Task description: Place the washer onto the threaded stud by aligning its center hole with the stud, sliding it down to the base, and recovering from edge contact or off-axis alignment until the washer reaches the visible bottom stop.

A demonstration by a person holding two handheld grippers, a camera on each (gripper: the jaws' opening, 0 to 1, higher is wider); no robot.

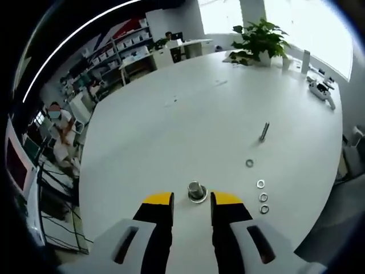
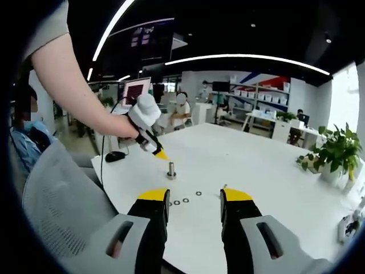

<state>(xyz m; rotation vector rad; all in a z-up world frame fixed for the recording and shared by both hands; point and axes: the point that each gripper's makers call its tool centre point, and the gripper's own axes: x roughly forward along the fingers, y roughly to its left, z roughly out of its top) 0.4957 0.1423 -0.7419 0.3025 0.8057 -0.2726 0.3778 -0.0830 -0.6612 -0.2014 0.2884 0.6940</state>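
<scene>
1. In the left gripper view, our left gripper [image 1: 191, 206] rises from the bottom with its yellow-tipped jaws apart and nothing between them. The threaded stud [image 1: 197, 191] stands upright on its round base just beyond the gap, close to the tips without touching them.
2. Loose washers [image 1: 263, 197] lie in a short row on the table to the right of the stud, with one more washer set apart a little farther on. They sit near the stud yet clear of it.
3. A loose bolt [image 1: 264, 132] lies farther out, well apart from the stud, with bare tabletop all round it.
4. In the right gripper view, our right gripper [image 2: 194, 202] also has its jaws spread and empty. The washers lie on the table just past the left jaw, and the stud stands beyond them.
5. In that view, the left gripper comes in from the left, held in a hand [image 2: 117, 126], its yellow tip hanging just above and beside the stud.
6. The white table [image 1: 188, 103] is wide and mostly bare. Its rounded near edge curves close behind the stud.
7. A potted plant [image 1: 258, 40] stands at the far end. Shelving, desks, seated people and bright windows fill the room beyond, and a grey mesh chair [image 2: 57, 200] sits at the table's edge.
8. We cannot tell whether a washer already rests at the stud's base.
</scene>
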